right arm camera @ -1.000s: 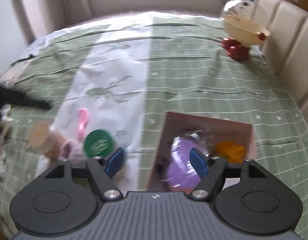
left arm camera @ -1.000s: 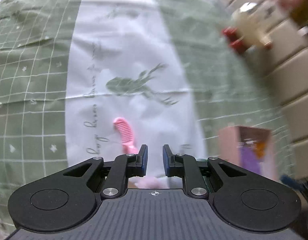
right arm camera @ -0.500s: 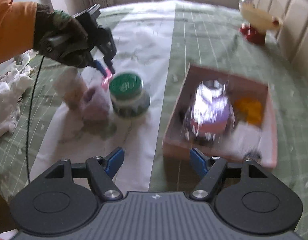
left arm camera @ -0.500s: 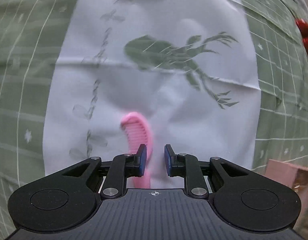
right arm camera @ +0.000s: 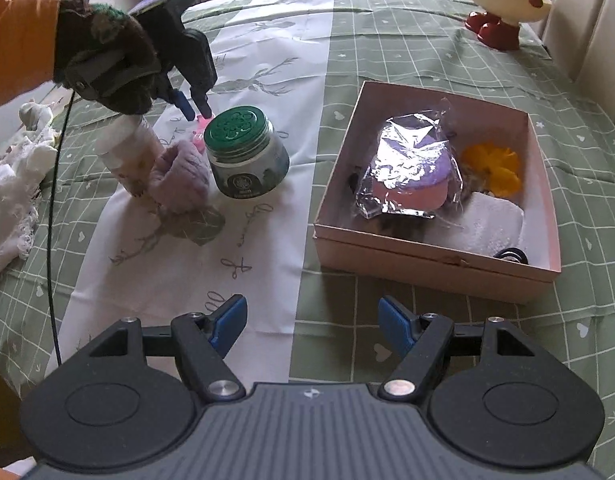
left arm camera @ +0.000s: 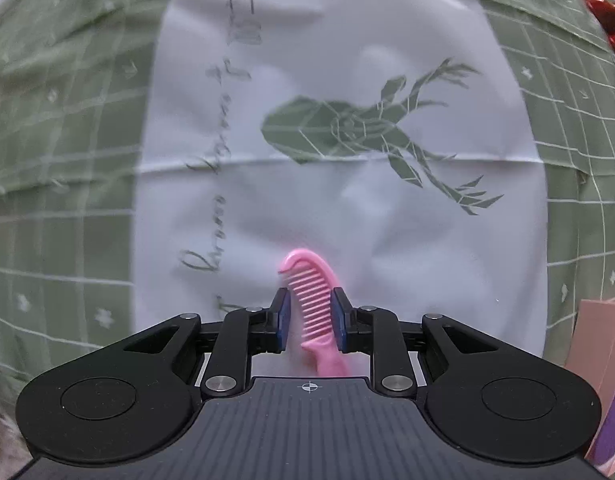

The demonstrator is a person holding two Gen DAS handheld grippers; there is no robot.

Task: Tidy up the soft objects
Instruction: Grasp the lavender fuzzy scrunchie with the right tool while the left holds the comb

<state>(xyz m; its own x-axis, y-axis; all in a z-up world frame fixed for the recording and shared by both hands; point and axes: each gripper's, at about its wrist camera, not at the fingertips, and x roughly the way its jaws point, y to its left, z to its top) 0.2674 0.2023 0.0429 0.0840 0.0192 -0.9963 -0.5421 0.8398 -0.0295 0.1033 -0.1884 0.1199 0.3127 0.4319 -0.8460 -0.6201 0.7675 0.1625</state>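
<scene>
The right gripper (right arm camera: 311,322) hangs nearest, tilted down over the green checked bedspread (right arm camera: 387,80), its blue pads spread wide with nothing between them. Just beyond it sits a pink cardboard box (right arm camera: 423,256) holding a foil-wrapped purple and pink item (right arm camera: 407,168), an orange flower-like piece (right arm camera: 493,168) and something white.

To the left, on the white deer-print cloth (right arm camera: 179,264), a gloved hand (right arm camera: 107,76) with an orange sleeve (right arm camera: 15,40) points the left gripper (left arm camera: 309,318) straight down. Its jaws have just been opening and now stand partly spread on either side of a pink comb (left arm camera: 313,308). In the left wrist view the comb lies flat on the cloth between the blue pads, its spine close to the right pad, a narrow gap on the left; whether the right pad touches it I cannot tell. The comb is small, curved, with fine teeth facing left, a hooked tip pointing away and a short handle towards the camera.

Beside it stand a green-lidded jar (right arm camera: 245,152), a crumpled mauve soft cloth (right arm camera: 179,178) and a pale bottle (right arm camera: 125,148). Far off, a cream toy with red feet (right arm camera: 503,12) rests by the headboard.
</scene>
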